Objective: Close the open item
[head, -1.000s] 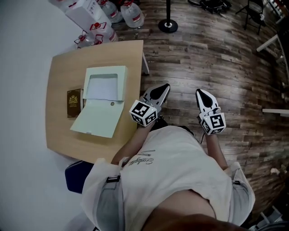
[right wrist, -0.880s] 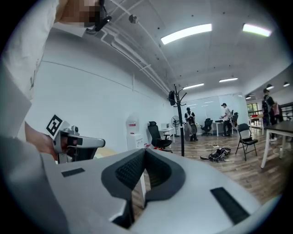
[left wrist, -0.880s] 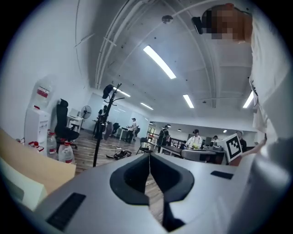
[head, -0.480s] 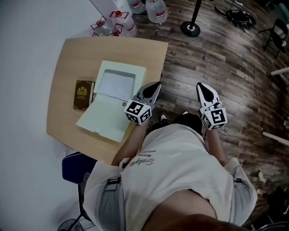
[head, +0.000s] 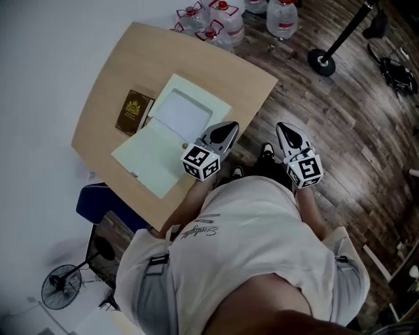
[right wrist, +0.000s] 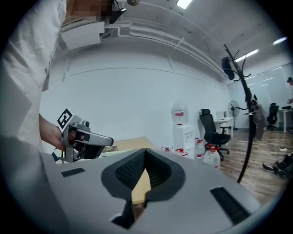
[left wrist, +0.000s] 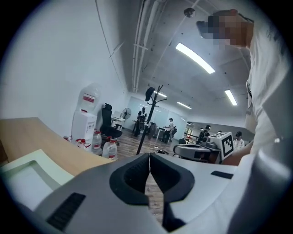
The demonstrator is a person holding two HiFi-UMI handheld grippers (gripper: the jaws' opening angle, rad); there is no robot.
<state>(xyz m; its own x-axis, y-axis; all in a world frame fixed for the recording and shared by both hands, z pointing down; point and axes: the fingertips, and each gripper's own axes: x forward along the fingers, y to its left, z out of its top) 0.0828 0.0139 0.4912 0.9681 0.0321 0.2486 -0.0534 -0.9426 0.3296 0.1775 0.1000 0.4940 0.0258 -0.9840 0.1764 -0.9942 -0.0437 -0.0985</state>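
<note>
Close-the-box task, approach stage: the pale-green box is seen lying open on the wooden table, at abt 10 o'clock from the left gripper. Its lid is laid flat toward 7 o'clock of the tray. A brown booklet is set just beside the tray at 9 o'clock, and water bottles are stood on the floor beyond the table at 12 o'clock.

Vs. 1 s ago, the table is swung to a diagonal in the head view. The left gripper is now brought nearer the box, with its marker cube over the lid's near corner; earlier it was held off the table's edge. The right gripper is kept over the floor at 3 o'clock of the left, well apart from the box.

Both pairs of jaws are pressed together w/ nothing held betw. them, as shown in each gripper view. The lid is untouched. Judged: reach only just begun; the lid must yet be caught at its free edge and folded over the tray.
</note>
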